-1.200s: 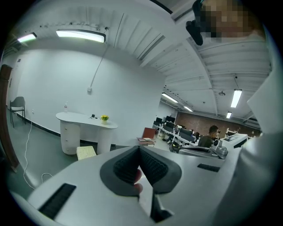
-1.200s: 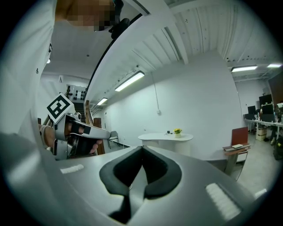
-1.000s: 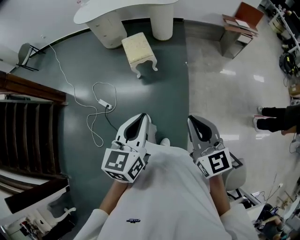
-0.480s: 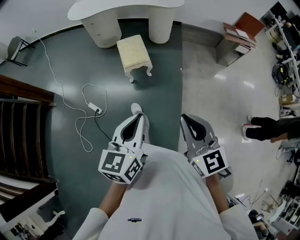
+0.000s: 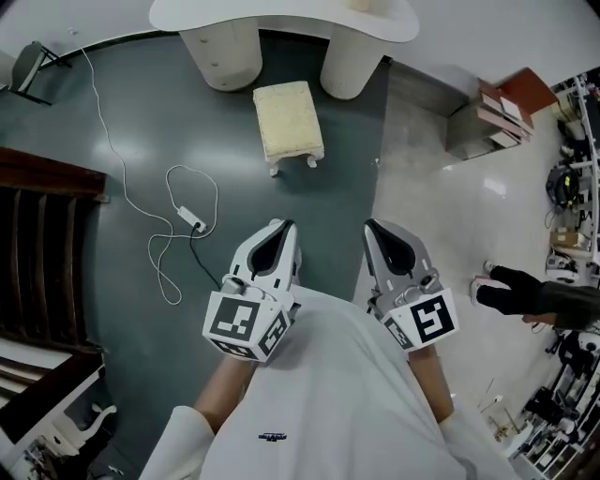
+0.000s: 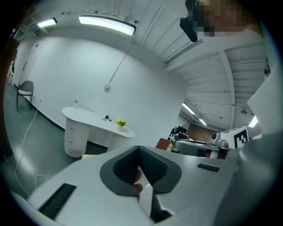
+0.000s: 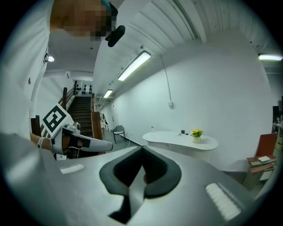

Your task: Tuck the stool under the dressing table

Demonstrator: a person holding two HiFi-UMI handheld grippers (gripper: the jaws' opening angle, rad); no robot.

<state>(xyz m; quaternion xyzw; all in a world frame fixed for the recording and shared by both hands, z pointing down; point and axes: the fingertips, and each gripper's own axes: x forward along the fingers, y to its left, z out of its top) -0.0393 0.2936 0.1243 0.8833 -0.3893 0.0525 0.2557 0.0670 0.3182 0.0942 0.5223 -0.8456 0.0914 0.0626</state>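
The cream upholstered stool (image 5: pixel 289 122) stands on the dark floor just in front of the white dressing table (image 5: pixel 281 14), outside the gap between its two round pedestals. My left gripper (image 5: pixel 283 230) and right gripper (image 5: pixel 373 230) are held side by side in front of my body, well short of the stool. Both are shut with nothing between the pads. In the left gripper view the table (image 6: pixel 97 121) lies ahead beyond the closed left gripper (image 6: pixel 139 148). The right gripper view shows the table (image 7: pixel 181 140) with a small yellow plant (image 7: pixel 196 133) past the right gripper (image 7: pixel 142 148).
A white cable with a power strip (image 5: pixel 192 220) loops on the floor to the left. Dark wooden stairs (image 5: pixel 37 244) fill the left edge. A low brown-topped side table (image 5: pixel 497 112) stands right of the dressing table. A person's leg and shoe (image 5: pixel 525 292) are at the far right.
I have walked toward the dressing table: stool and table have shifted rightward in the head view. Both grippers travelled along, still shut and side by side.
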